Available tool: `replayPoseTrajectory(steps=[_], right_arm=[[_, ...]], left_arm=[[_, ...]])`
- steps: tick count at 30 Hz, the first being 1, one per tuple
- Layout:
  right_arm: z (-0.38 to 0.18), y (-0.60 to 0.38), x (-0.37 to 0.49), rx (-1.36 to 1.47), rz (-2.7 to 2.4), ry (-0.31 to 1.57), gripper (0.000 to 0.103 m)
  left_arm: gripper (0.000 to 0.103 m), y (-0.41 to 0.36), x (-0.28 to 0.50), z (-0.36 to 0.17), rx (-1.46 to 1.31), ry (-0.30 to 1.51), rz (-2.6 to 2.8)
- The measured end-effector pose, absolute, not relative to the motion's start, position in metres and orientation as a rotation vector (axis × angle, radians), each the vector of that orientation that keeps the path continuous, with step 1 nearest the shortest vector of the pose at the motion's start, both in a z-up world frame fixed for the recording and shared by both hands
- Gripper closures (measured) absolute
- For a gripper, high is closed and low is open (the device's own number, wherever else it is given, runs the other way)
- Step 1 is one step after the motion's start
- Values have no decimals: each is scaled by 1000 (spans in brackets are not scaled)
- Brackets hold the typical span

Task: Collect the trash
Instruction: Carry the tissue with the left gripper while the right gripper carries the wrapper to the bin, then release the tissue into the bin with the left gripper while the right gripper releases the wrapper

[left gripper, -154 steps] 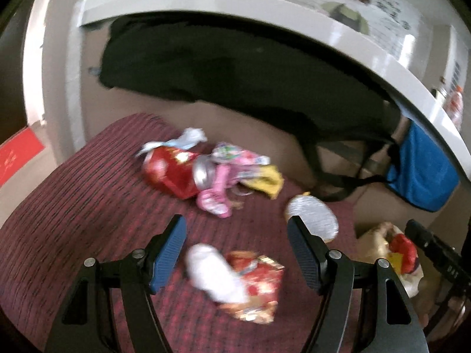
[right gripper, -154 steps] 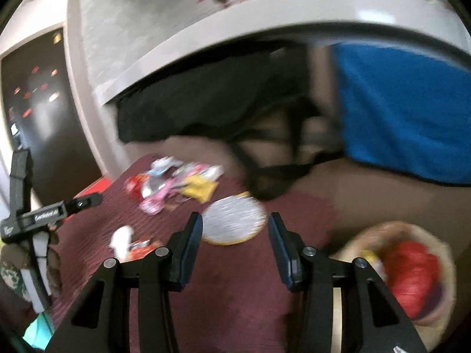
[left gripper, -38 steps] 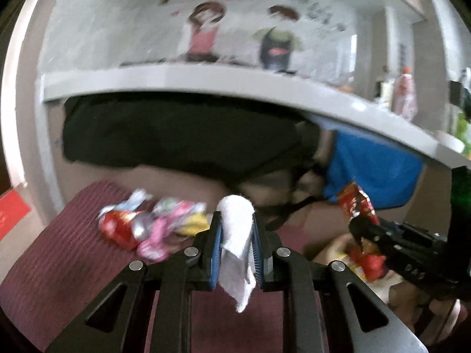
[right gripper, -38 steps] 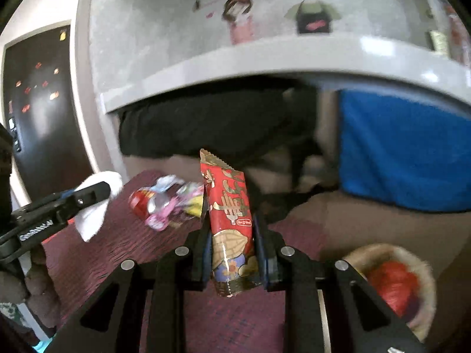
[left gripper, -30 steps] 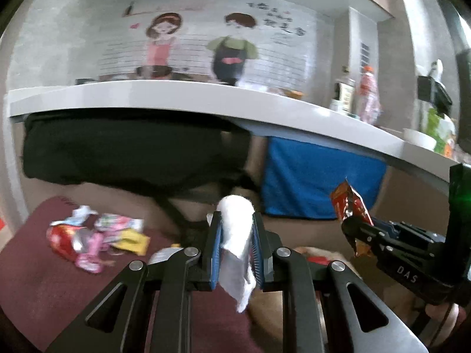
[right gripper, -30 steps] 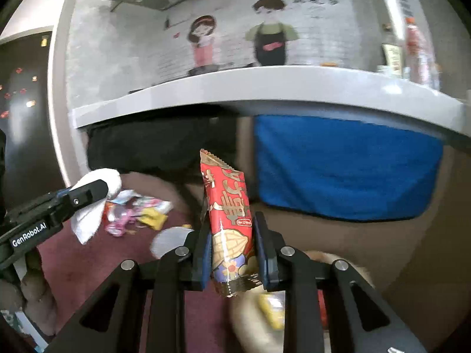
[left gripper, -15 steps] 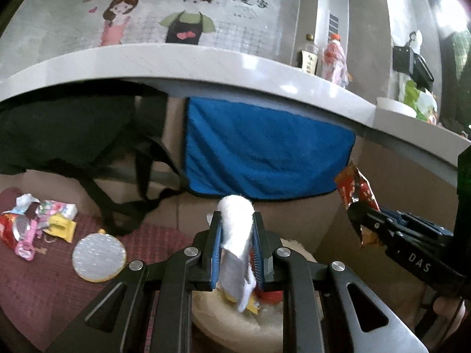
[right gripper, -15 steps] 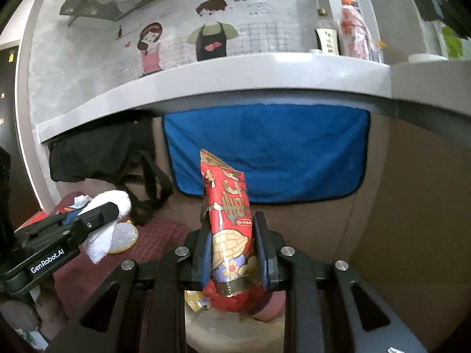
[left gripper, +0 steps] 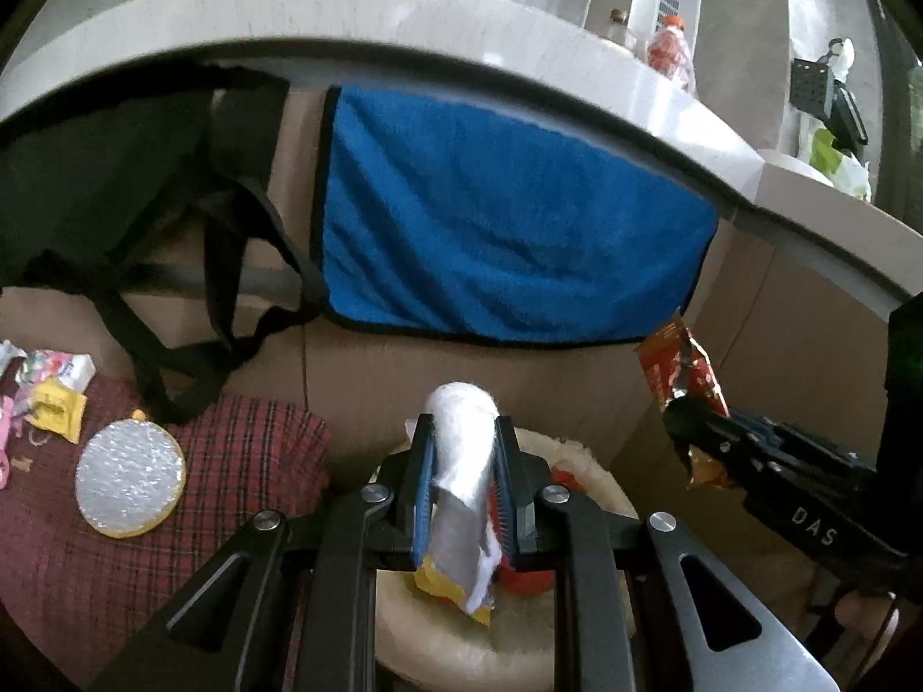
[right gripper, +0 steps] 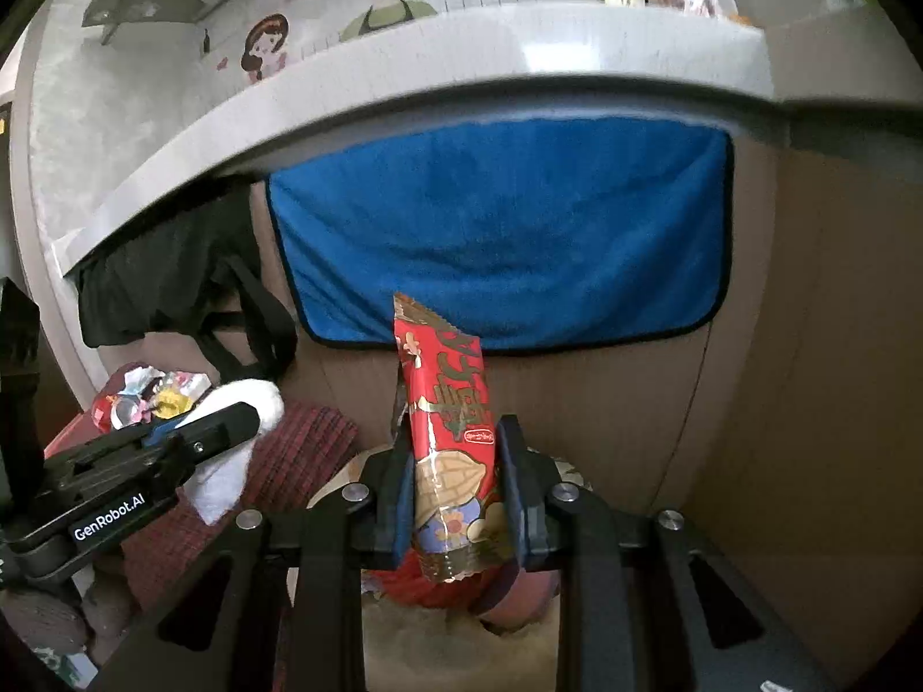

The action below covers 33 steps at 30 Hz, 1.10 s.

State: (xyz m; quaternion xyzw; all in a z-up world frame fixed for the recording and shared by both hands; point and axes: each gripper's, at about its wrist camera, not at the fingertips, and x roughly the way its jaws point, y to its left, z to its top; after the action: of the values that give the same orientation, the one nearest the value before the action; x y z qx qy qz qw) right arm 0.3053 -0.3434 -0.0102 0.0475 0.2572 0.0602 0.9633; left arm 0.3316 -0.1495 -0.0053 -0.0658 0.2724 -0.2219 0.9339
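Two pieces of trash hang over the round cream basket point(left gripper: 582, 461): the left gripper point(left gripper: 461, 481) clamps a crumpled white tissue point(left gripper: 461, 461), the right gripper point(right gripper: 458, 496) a red foil snack wrapper point(right gripper: 450, 427). Next, both should release them inside the rim.

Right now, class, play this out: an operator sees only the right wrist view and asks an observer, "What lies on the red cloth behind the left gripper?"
Observer: A round silver disc with a yellow rim lies flat on the checked cloth, apart from the wrapper pile.
Operator: And what is under the tissue?
Observer: The left gripper, shut on the white tissue, hangs over the basket. A yellow wrapper lies in the basket beneath it.
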Motion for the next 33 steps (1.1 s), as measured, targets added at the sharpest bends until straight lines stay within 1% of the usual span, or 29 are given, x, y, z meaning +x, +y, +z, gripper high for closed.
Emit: replayPoseTrajectory(steps=[4, 9, 10, 11, 13, 17, 21, 25, 27, 31, 33], right_arm=[[-26, -349, 319, 127, 128, 557, 76], [-49, -358, 334, 180, 144, 592, 66], [-53, -359, 337, 188, 147, 601, 65], [-56, -361, 340, 199, 152, 610, 64], [-66, -366, 347, 242, 174, 629, 64], [-79, -370, 356, 285, 200, 657, 64], [-91, -368, 364, 288, 192, 700, 64], [-112, -368, 372, 269, 158, 784, 64], [-120, -366, 377, 259, 152, 821, 65], [-132, -364, 383, 230, 140, 886, 67], [-134, -360, 385, 196, 133, 911, 67]], left_arm=[[84, -152, 347, -19, -162, 605, -472], [83, -157, 363, -40, -181, 664, -510], [79, -157, 368, -46, -202, 686, -540], [72, -157, 371, -51, -218, 701, -558], [61, -157, 379, -61, -244, 735, -584], [57, -158, 385, -70, -253, 758, -585], [57, -161, 386, -78, -238, 782, -584], [57, -163, 389, -86, -208, 801, -559], [57, -164, 391, -91, -198, 820, -556], [62, -170, 392, -102, -167, 859, -556], [63, -171, 392, -106, -170, 871, -554]])
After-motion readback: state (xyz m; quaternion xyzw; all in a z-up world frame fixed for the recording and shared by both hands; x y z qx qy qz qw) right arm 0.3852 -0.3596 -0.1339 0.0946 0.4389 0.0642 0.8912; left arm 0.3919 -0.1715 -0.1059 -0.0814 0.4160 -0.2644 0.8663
